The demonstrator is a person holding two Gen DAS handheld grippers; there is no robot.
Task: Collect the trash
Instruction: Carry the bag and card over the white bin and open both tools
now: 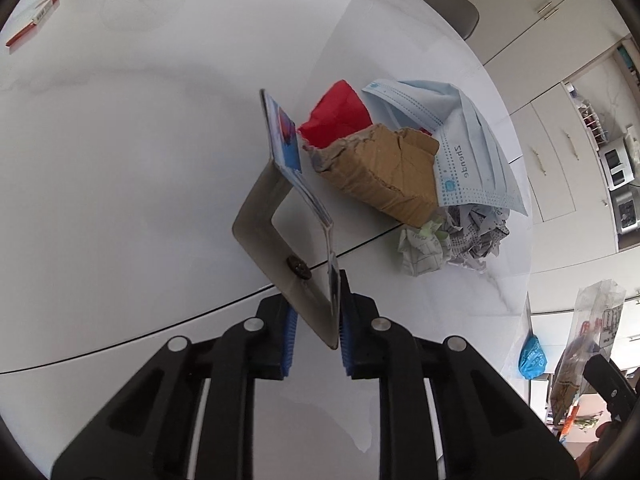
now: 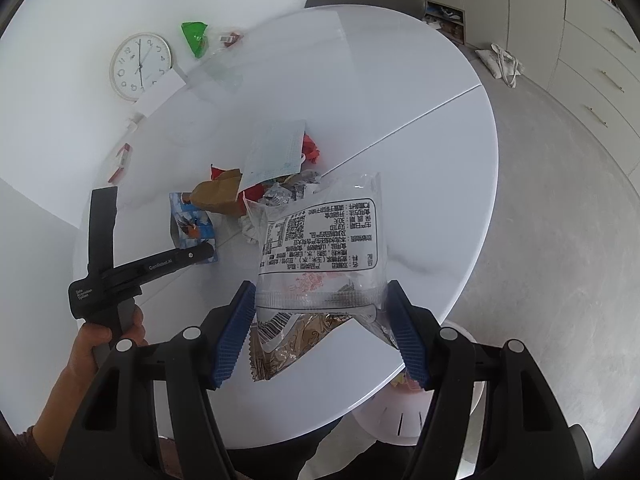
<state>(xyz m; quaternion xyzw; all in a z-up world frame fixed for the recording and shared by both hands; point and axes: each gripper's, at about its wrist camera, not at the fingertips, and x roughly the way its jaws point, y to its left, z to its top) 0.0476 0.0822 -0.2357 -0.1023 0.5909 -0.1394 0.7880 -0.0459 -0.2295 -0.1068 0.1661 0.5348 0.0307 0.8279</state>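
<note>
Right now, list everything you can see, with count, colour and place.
blue picture carton: one, blue and white, flattened, in the left claw
clear snack bag: one, black print, between the right claw's pads
brown cardboard: one, mid-table pile
red wrapper: one, behind the cardboard
face mask: one, pale blue, atop the pile
crumpled paper: several, printed white, beside the pile
wall clock: one, white, lying far left
green wrapper: one, far edge
table: one, white, round
left claw: shut on the carton
right claw: around the bag
hand: one, holding the left handle
</note>
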